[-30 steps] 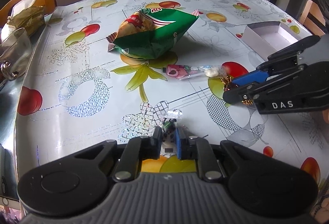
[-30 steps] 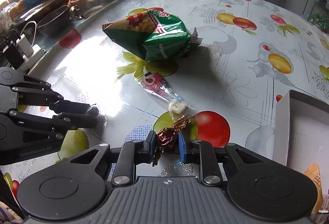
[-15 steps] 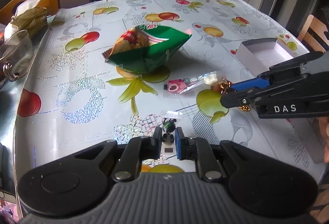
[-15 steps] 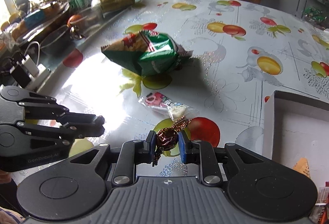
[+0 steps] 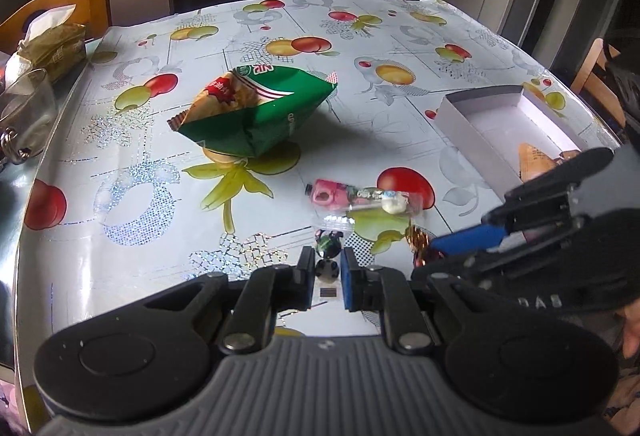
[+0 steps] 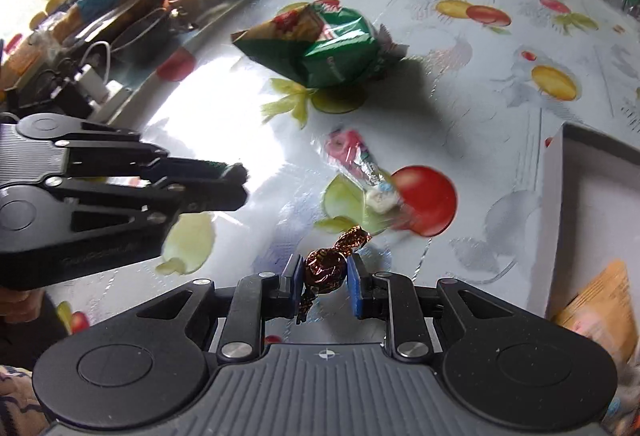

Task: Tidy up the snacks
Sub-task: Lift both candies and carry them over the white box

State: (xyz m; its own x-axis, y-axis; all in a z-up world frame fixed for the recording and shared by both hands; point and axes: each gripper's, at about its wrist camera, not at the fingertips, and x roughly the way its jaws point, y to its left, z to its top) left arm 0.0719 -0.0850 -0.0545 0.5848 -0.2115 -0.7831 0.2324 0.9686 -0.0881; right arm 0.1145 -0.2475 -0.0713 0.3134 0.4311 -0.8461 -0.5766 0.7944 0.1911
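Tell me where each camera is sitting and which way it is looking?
Left wrist view: sits on the left tool, looks across the table at the green chip bag and white box; its own fingers pinch a small dark candy, and the right tool pokes in.
Right wrist view: sits on the right tool, faces the cluttered table edge; its fingers hold a brown wrapped candy, and the left tool shows.
Both show the chip bag, pink candy packet and box.
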